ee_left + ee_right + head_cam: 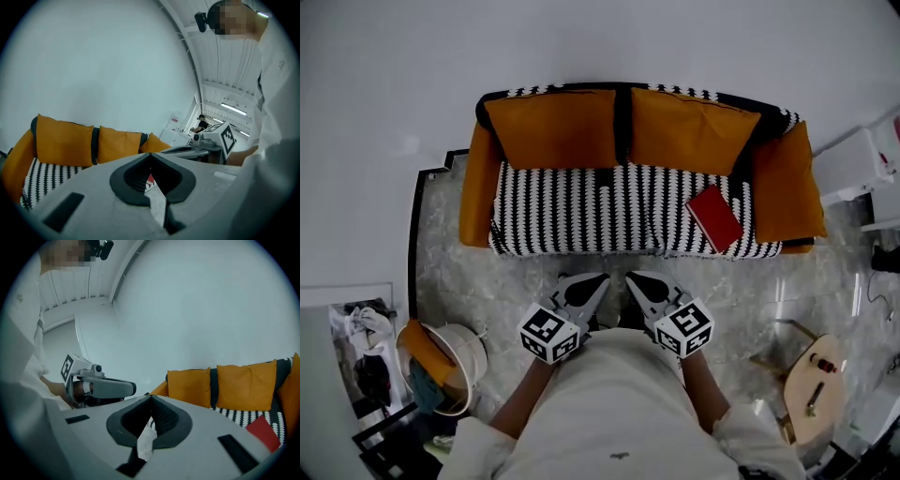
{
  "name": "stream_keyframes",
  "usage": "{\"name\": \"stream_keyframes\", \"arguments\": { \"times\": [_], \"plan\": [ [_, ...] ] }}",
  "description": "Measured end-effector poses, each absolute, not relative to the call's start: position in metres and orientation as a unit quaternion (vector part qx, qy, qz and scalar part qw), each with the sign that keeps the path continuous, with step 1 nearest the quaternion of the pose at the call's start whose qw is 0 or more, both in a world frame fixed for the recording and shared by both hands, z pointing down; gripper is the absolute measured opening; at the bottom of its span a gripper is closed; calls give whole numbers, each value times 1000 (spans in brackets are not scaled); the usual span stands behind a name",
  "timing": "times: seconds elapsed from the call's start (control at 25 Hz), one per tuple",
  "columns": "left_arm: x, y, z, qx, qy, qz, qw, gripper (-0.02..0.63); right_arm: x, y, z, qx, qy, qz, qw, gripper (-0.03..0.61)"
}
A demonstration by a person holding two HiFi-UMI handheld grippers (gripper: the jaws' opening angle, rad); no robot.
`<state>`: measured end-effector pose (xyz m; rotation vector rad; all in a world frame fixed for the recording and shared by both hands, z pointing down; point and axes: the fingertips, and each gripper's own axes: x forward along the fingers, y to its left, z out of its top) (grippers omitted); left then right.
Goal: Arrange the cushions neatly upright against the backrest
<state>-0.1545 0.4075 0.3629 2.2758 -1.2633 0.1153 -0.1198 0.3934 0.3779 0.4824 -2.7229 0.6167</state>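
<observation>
I read this as a pause between moves, not a grasp: nothing is in hand and neither gripper is on the sofa (581, 211). Two orange cushions stand upright side by side against the backrest (623, 117), the left cushion (553, 129) and the middle cushion (689, 131), with only a dark strip of backrest showing between them. Those two look done to me. A third cushion (792, 183) sits at the right end, turned along the sofa's right arm instead of the backrest, so I judge that this is the one left to set. The orange panel (476, 187) at the left end could be a fourth cushion or the sofa's own arm; I cannot tell which. A red book (714, 217) lies on the striped seat, just in front of where the middle and third cushions meet. The next move, as I see it, calls for a long reach to the far right, jaws opened wide enough to pinch a soft edge, then swinging that cushion round to the backrest without dragging the book. The left gripper (602, 279) and right gripper (633, 279) are held close to my chest over the floor (516, 272), on the near side of the sofa. Their tips angle in toward each other and almost meet, tipped slightly down toward the seat. Both pairs of jaws are pressed together with nothing between them.
</observation>
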Motion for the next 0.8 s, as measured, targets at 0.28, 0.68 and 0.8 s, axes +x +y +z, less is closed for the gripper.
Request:
{"name": "stream_keyframes", "arguments": {
  "times": [0.28,0.68,0.8],
  "plan": [
    [-115,421,377,825,-486,41,284,12,-77,409,386,167,-946,233,152,8],
    [-63,426,385,832,-474,36,286,12,-37,417,388,168,-947,223,157,8],
    [-57,425,385,832,-475,35,285,12,-32,418,387,168,-949,219,155,8]
  ]
}}
